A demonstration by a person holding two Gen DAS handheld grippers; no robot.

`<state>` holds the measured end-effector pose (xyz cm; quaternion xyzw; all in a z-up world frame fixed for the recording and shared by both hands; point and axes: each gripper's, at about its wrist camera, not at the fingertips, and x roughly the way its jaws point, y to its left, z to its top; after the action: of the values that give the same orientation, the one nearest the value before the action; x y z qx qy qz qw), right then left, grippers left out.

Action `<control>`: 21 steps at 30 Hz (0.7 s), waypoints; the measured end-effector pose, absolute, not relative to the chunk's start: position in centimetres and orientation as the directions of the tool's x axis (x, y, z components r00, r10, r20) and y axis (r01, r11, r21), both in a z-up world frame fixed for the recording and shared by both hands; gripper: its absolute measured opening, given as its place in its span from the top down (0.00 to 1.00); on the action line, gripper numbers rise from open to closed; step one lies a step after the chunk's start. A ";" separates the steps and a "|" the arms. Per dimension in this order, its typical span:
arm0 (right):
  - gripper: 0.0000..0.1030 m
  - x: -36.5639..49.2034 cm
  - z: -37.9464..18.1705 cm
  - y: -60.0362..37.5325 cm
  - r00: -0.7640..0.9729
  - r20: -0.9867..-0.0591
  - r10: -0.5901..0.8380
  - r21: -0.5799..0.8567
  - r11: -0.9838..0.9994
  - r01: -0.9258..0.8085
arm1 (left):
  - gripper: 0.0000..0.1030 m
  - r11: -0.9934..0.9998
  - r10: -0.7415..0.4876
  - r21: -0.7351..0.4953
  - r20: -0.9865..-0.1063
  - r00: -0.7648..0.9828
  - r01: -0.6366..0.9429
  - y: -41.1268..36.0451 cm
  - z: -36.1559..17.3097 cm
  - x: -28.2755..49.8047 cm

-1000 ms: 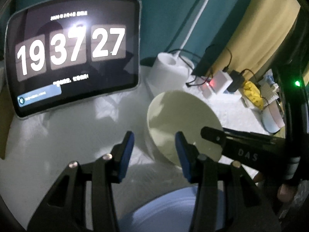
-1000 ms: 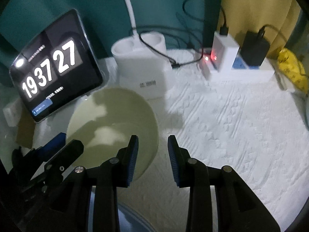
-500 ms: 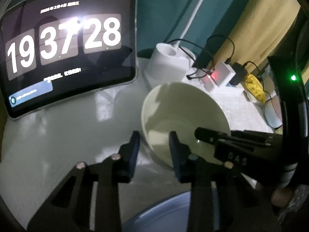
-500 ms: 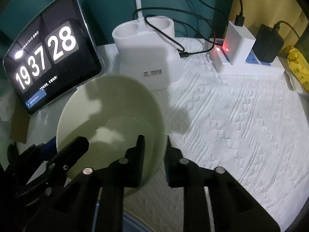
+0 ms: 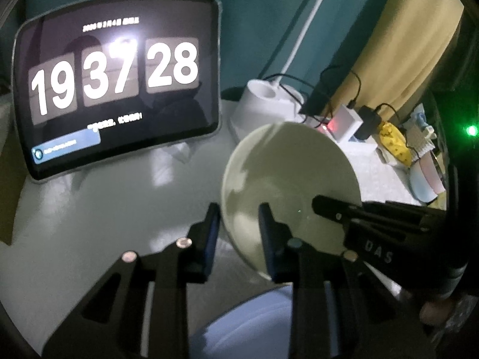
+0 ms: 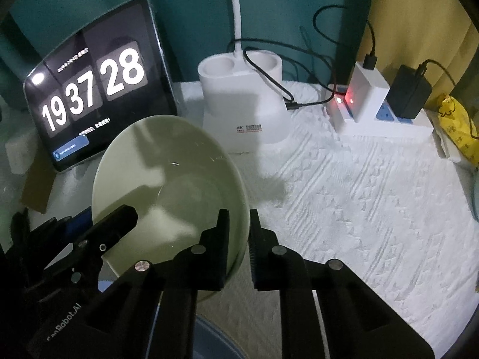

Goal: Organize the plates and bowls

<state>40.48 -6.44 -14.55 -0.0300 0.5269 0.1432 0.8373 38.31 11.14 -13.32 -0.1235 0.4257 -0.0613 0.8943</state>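
Note:
A pale green bowl (image 5: 287, 179) (image 6: 167, 179) hangs tilted just above the white cloth, held from both sides. My left gripper (image 5: 239, 227) has the bowl's left rim between its blue pads, and its jaws are closing on the wall. My right gripper (image 6: 239, 230) pinches the opposite rim, one finger inside the bowl and one outside, its jaws closing too. Each gripper's black finger shows across the bowl in the other's view. Below the grippers, at the near edge, lies a light blue plate (image 5: 254, 323) (image 6: 209, 341), mostly hidden.
A tablet (image 5: 116, 83) showing a clock leans at the back left. A white lamp base (image 6: 242, 98) with cables stands behind the bowl. A power strip (image 6: 374, 107) with chargers and a yellow bag (image 6: 458, 125) are at the back right. More stacked bowls (image 5: 428, 179) sit far right.
Both grippers have narrowed from open onto the bowl's rim, one on each side. The bowl has tipped and come up off the cloth.

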 end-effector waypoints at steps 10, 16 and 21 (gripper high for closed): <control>0.88 38.8 -12.4 -6.7 0.454 -0.860 0.235 0.113 0.954 -0.279 | 0.74 0.967 -0.197 -0.255 -0.713 0.673 0.013 10.5 -11.1 36.5; 0.88 37.4 -11.0 -6.8 0.468 -0.844 0.261 0.133 0.948 -0.288 | 0.74 0.969 -0.180 -0.245 -0.692 0.699 0.007 10.1 -9.7 35.1; 0.88 35.9 -9.8 -7.4 0.487 -0.829 0.275 0.139 0.945 -0.296 | 0.74 0.971 -0.170 -0.238 -0.678 0.715 0.006 9.6 -8.9 33.8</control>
<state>35.92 -7.37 -9.78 -0.0109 0.4789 0.1653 0.8621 33.82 9.61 -8.86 -0.1099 0.3745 -0.0478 0.9195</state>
